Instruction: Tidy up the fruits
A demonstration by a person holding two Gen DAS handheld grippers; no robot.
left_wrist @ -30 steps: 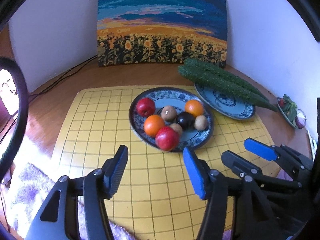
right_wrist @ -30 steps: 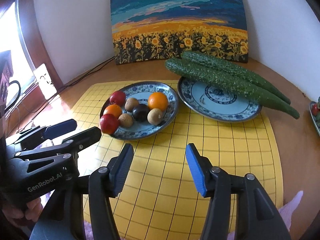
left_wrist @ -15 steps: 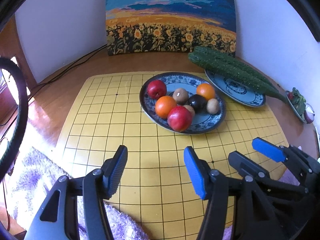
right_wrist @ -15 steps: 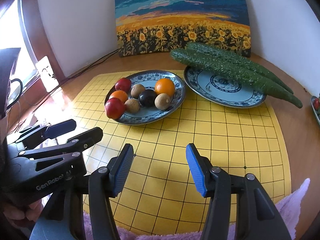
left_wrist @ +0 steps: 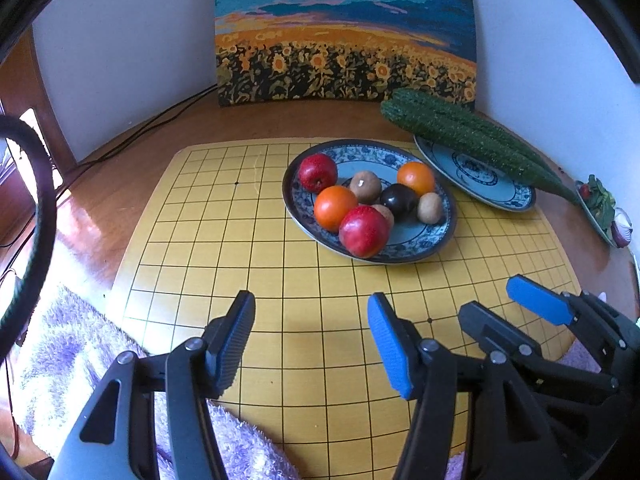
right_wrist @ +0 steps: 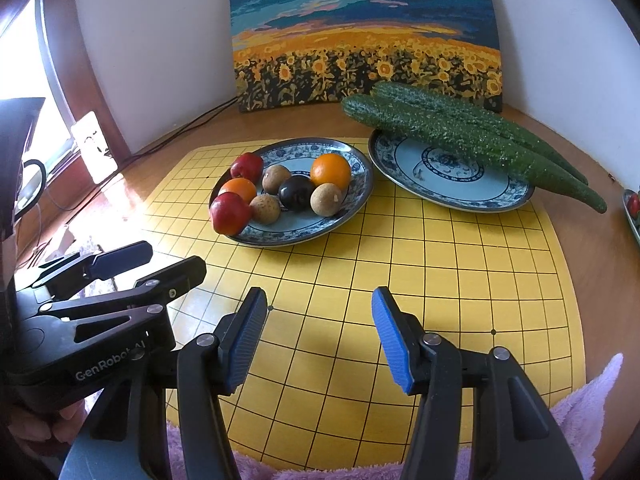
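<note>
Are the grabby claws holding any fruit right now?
No. Both the left hand-held gripper and the right hand-held gripper are open and empty above the yellow board.

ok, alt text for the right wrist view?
Open right gripper hovers empty over a yellow grid mat; beyond, a patterned plate of mixed fruit, then a second plate under two cucumbers. Left gripper at left.

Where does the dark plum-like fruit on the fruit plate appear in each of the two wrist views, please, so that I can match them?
Left wrist view: the dark fruit lies right of centre, upper half, between an orange behind it and a brown fruit.
Right wrist view: it sits just left of centre, upper half, in front of that orange.
Shared landmark: the sunflower painting leaning against the wall behind the plates.
</note>
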